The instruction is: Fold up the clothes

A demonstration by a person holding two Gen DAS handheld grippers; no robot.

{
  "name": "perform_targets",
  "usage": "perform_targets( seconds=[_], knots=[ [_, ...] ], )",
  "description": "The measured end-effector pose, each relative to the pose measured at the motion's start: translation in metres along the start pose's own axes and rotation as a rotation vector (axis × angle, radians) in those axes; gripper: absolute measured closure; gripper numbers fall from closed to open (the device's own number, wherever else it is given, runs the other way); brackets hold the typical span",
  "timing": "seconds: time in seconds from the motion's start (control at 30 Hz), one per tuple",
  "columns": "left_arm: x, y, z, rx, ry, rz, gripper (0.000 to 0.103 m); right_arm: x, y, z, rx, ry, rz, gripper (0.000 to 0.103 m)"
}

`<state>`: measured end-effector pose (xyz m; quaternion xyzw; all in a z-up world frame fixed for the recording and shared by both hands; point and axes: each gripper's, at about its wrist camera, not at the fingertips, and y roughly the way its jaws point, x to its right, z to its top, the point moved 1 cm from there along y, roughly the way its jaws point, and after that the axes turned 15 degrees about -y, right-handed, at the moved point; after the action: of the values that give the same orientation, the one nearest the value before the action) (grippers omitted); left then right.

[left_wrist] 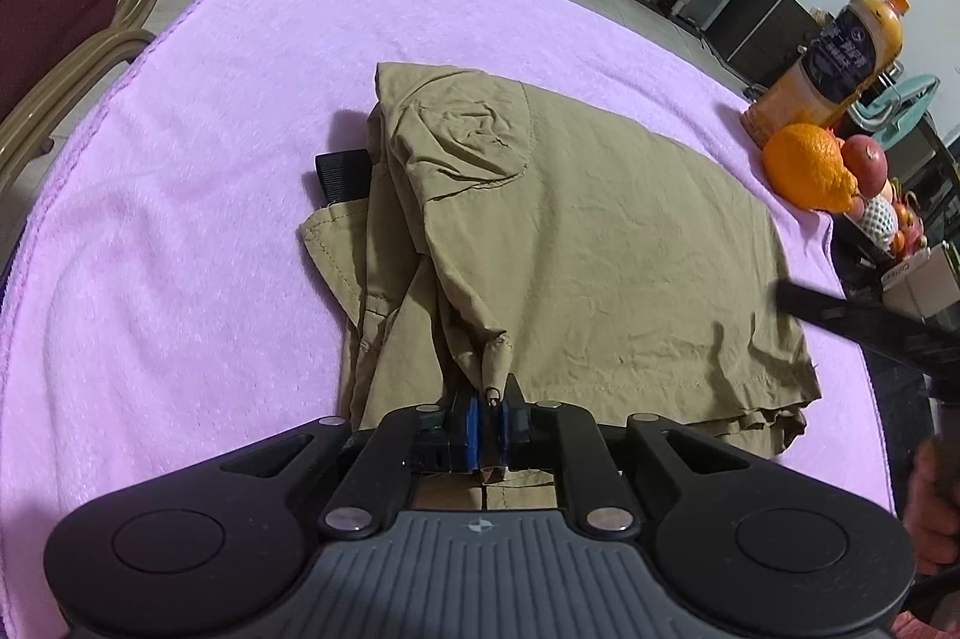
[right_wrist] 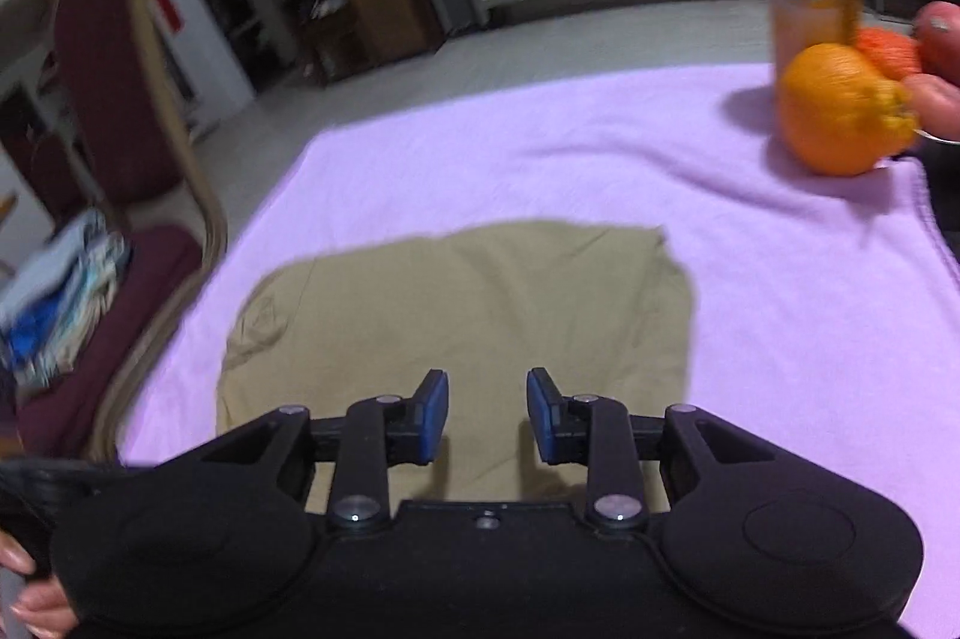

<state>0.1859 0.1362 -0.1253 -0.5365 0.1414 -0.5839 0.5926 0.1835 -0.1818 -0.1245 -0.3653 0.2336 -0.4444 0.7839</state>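
Observation:
Folded khaki trousers (left_wrist: 600, 243) lie on a pink towel (left_wrist: 180, 231) that covers the table. My left gripper (left_wrist: 492, 408) is shut on a pinched ridge of the khaki cloth at the garment's near edge, lifting it a little. A black strap (left_wrist: 343, 174) pokes out at the garment's left side. In the right wrist view the trousers (right_wrist: 480, 303) lie flat in front of my right gripper (right_wrist: 487, 402), which hovers open over their near edge with nothing between its blue pads (right_wrist: 433, 414). The right gripper's dark finger (left_wrist: 840, 315) also enters the left wrist view from the right.
An orange (left_wrist: 807, 165), an apple (left_wrist: 867, 156) and a juice bottle (left_wrist: 840, 57) stand at the towel's far right edge. A wooden chair with a maroon seat (right_wrist: 120, 147) stands left of the table, with folded clothes (right_wrist: 66, 291) on it. A person's hand (right_wrist: 36, 597) grips the right handle.

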Motion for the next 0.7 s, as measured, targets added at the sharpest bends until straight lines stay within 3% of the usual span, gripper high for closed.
perform_targets(
  seconds=[0.17,0.27,0.37,0.4,0.57,0.67,0.7],
  knots=[
    [-0.001,-0.035,-0.006,0.083,0.055,-0.054,0.094,-0.025,0.021,0.002,-0.066,-0.128,-0.007,0.074],
    [0.009,-0.085,-0.011,0.272,0.18,-0.173,0.094,-0.02,0.012,-0.003,-0.068,-0.101,0.017,0.074],
    [0.021,-0.097,-0.009,0.407,0.269,-0.134,0.094,-0.015,0.011,-0.004,-0.07,-0.063,0.038,0.074],
    [0.023,-0.094,-0.005,0.411,0.274,-0.13,0.094,-0.015,0.012,-0.004,-0.071,-0.056,0.042,0.074],
    [0.039,-0.038,0.009,0.269,0.341,-0.071,0.094,-0.016,0.016,-0.005,-0.077,-0.062,0.042,0.074],
    [0.03,0.011,-0.003,0.09,0.374,0.083,0.095,-0.012,0.015,-0.004,-0.083,-0.065,0.058,0.074],
    [0.025,0.017,-0.009,0.083,0.398,0.105,0.094,-0.012,0.014,-0.004,-0.091,-0.074,0.063,0.074]
  ],
)
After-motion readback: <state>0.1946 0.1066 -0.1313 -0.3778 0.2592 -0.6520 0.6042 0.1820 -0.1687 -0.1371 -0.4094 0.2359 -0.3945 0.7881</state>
